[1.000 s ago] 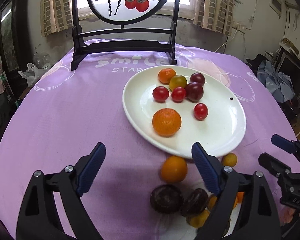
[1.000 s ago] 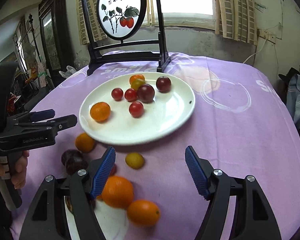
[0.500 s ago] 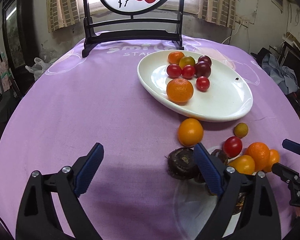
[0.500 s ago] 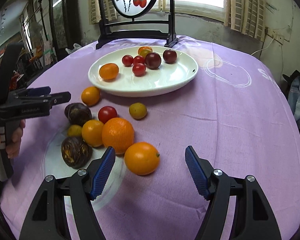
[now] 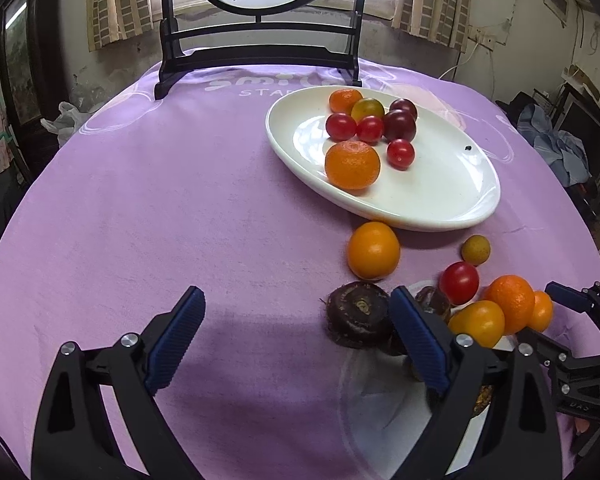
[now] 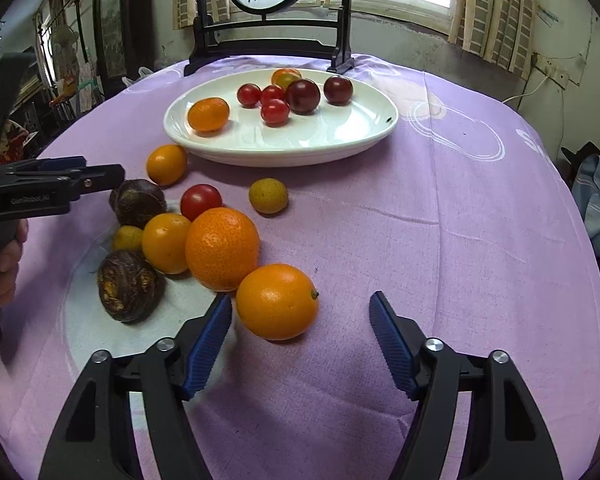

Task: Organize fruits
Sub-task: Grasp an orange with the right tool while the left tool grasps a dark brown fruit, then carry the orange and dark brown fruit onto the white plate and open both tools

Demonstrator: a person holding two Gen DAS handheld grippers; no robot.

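Note:
A white plate (image 5: 440, 220) (image 6: 284, 156) holds a mandarin, several red and dark tomatoes and one more small orange fruit. Loose fruit lies on the purple cloth in front of it: a big mandarin (image 6: 222, 248), a red tomato (image 6: 201, 200), two dark wrinkled passion fruits (image 6: 127, 286) and small yellow ones. My right gripper (image 6: 300, 300) straddles an orange (image 6: 277, 301). Its jaws are closing, the left pad is almost at the skin and the right pad is still apart. My left gripper (image 5: 296, 294) hangs open over bare cloth, with a passion fruit (image 5: 358, 314) just inside its right finger.
A black wooden stand (image 5: 260, 60) with a round painted screen occupies the table's far edge. A clear plastic sheet (image 6: 84, 320) lies under part of the loose fruit. A hand (image 6: 4, 264) grips the left tool. Clothes (image 5: 560, 148) are piled beyond the table on the right.
The right gripper has come down and forward so that the orange now sits between its jaws, which have narrowed. The left gripper has shifted left and lower; its jaws are unchanged.

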